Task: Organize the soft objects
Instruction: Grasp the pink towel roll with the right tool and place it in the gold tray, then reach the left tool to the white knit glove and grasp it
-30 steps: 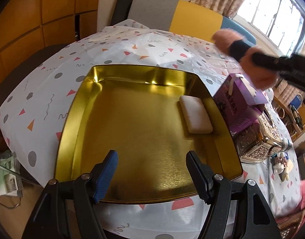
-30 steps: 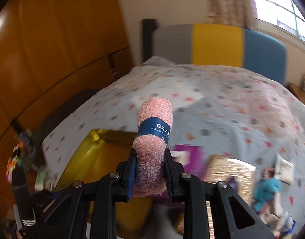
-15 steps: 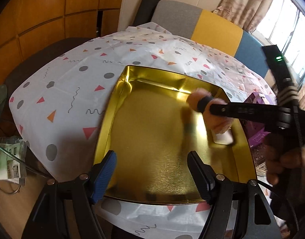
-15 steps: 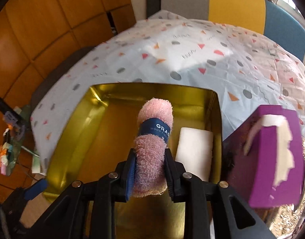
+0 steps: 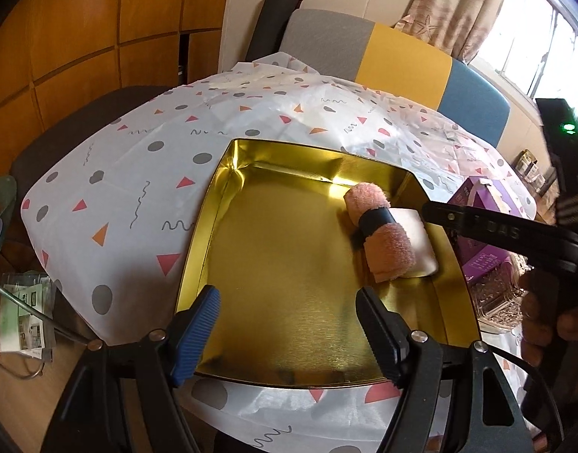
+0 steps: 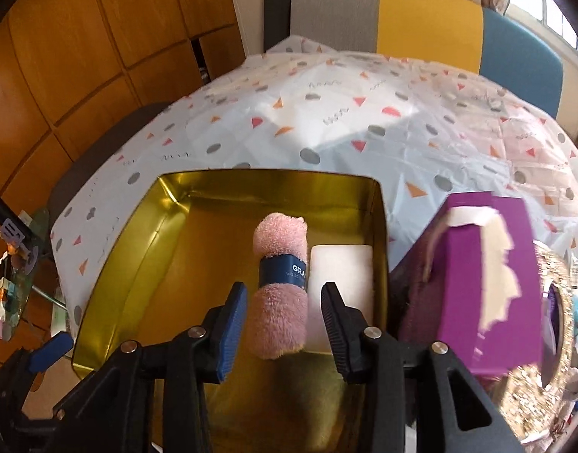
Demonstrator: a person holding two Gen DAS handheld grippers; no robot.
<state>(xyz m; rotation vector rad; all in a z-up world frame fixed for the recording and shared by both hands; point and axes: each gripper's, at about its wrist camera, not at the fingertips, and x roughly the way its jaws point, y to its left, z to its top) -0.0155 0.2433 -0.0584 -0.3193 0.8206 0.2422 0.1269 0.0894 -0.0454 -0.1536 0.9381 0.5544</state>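
Note:
A rolled pink towel (image 6: 279, 313) with a dark blue band lies on the floor of the gold tin tray (image 6: 145, 264), right beside a white foam pad (image 6: 342, 271). My right gripper (image 6: 284, 288) straddles the towel's near end. Its jaws are opening, with a gap showing on each side of the roll. In the left wrist view the towel (image 5: 387, 253) rests at the tray's (image 5: 281, 256) right side, partly over the pad (image 5: 423, 241), with the right gripper's fingers (image 5: 478, 222) reaching in from the right. My left gripper (image 5: 287, 302) hangs open over the tray's near edge, holding nothing.
A purple tissue box (image 6: 489, 283) stands just right of the tray, with an ornate gold box (image 5: 496, 294) behind it. A hand (image 5: 534, 309) holds the right gripper. The patterned tablecloth (image 5: 145, 173) covers the table; a grey, yellow and blue chair (image 5: 402, 53) stands at the far side.
My right gripper came down into the tray with the towel, laid it beside the white pad, and its jaws spread off the roll. My left gripper drifted slightly and stayed open.

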